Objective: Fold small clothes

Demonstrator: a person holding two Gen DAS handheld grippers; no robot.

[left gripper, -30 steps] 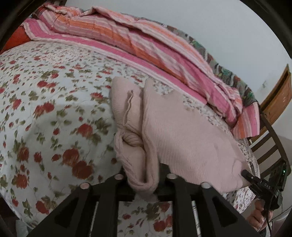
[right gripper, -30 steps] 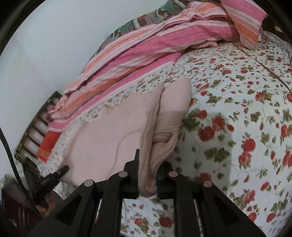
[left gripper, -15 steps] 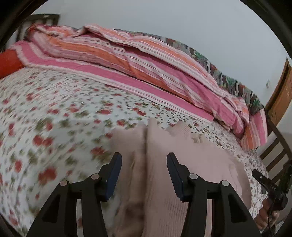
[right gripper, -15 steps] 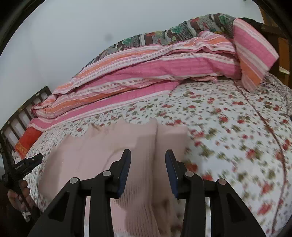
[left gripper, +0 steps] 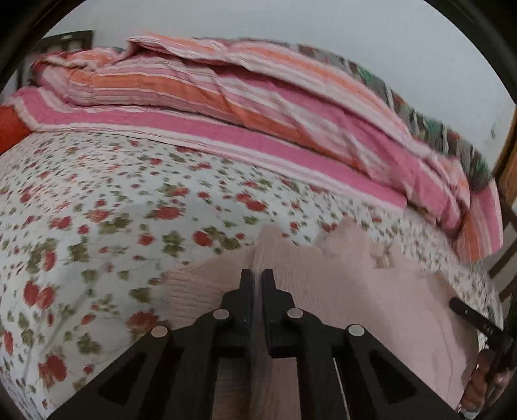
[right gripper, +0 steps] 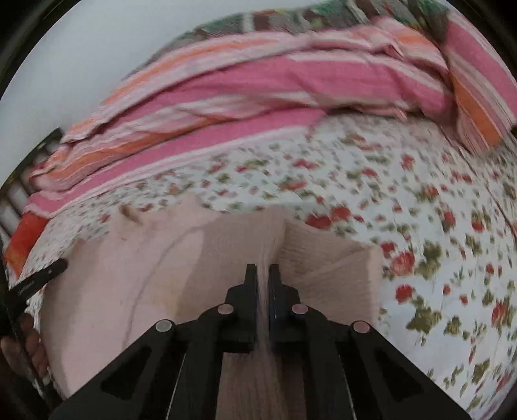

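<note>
Near, bottom centre of the left view: my left gripper [left gripper: 257, 279] is clamped on a raised ridge of the pink top [left gripper: 339, 290], fabric pinched thin between the closed jaws. Same in the right view: my right gripper [right gripper: 263, 274] is clenched on a ridge of the top [right gripper: 129, 274], cloth running down through the gap.

The top lies on the floral sheet [left gripper: 97, 210], filling the lower middle of both frames. A ribbed part, sleeve or hem, I can't tell which, is doubled over at right of centre in the right view. Both frames are motion-blurred.

Each view catches the other gripper at its edge: lower right in the left view, lower left in the right view, with a bit of hand under it.

Step, as I judge it: both grips are set on the near edge, so a fold is about to be carried over. Next move calls for lifting both grips level and together, bringing the edge toward the far side, then laying it down square before letting go. Uneven lift would skew the crease.

Further back, across the upper half: a striped pink-orange quilt [left gripper: 258, 113] bunched along the wall [left gripper: 323, 26].

Writing: white markings on the other gripper's finger, too small and blurred to read. No brands legible.
</note>
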